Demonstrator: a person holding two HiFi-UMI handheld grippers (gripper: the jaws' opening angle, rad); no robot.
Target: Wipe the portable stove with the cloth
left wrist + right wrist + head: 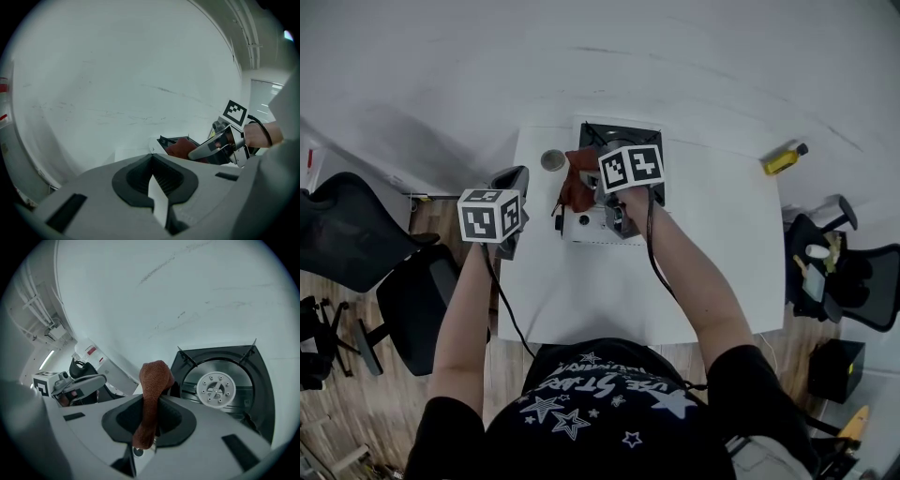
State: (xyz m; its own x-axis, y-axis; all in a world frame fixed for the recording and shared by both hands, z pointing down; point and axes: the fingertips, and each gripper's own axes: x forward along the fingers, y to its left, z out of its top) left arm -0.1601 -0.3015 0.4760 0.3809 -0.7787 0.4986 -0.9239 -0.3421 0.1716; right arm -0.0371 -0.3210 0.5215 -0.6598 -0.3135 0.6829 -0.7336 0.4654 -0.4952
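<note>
White table (712, 234) against a bare white wall carries everything. My right claw (149, 425) is clenched on the rust-brown cloth (153, 378), pinched along its length so that a bunched end pokes out past the jaws toward the portable stove (260, 380). That claw sits over the stove's near-left corner. I cannot tell whether the cloth touches the stove yet. The round burner (215, 389) lies ahead and to the right of the cloth's tip, so I judge the wipe must sweep rightward and away from me across the stove top. My left claw (154, 187) is closed on nothing, well to the stove's left and past the table edge, so the right is plainly nearer.
</note>
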